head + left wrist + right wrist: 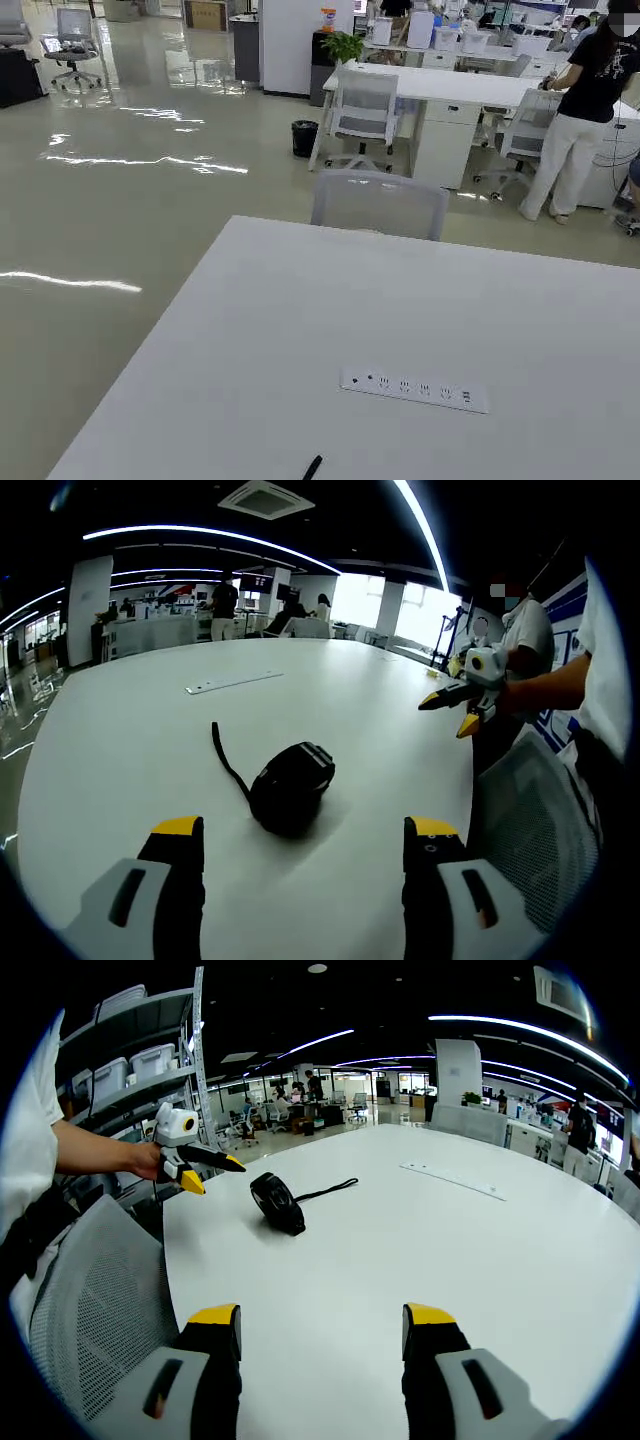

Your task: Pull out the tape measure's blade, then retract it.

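Black tape measure (290,788) lies on the counter (120,740), on the near side of the power strip (233,682). The left tool (305,828) and the right tool (321,1314) both have jaws apart. It is better that one clamps the case firmly and the other pinches the blade tip.

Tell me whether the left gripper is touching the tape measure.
Apart. The left gripper view shows bare table between the left gripper's open jaws and the tape measure.

One tape measure (291,788). One power strip (414,390). One tabletop (300,320). Two claws: left claw (305,828), right claw (322,1315). One mesh chair (378,203) at the tabletop's far edge.
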Available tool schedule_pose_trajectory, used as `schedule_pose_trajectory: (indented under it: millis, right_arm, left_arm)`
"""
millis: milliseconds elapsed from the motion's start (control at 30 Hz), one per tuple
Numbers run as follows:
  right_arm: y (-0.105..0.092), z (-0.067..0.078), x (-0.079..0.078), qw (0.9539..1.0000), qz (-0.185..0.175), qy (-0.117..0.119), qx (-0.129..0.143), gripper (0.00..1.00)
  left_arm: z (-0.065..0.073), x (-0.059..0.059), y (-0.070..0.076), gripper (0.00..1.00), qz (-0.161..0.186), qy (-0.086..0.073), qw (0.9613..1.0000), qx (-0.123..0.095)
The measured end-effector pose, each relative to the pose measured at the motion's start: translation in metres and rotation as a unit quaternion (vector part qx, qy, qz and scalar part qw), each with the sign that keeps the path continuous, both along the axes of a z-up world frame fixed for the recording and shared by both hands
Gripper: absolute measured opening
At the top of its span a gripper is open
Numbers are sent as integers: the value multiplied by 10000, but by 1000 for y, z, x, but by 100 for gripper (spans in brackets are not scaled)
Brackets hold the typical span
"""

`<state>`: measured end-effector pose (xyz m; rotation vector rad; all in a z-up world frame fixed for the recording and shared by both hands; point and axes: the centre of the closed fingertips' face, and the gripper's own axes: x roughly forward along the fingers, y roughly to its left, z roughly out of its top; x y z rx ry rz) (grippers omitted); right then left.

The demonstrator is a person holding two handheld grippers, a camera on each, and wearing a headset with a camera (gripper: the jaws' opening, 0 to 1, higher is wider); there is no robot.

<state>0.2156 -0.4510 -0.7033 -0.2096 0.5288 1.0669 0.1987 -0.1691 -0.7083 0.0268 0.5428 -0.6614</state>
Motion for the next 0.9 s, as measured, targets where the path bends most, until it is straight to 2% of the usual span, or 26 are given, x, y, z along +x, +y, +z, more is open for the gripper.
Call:
schedule_pose_trajectory:
  millis: [433, 900]
  right_arm:
    - [5, 0, 9, 9999, 112, -32, -14, 66]
    - [7, 2, 16, 9999, 152, -55, -14, 65]
  left_arm:
    - [-4, 16, -7, 79, -181, -1, 9998, 25]
    - [-11, 33, -13, 77, -428, 34, 9990, 143]
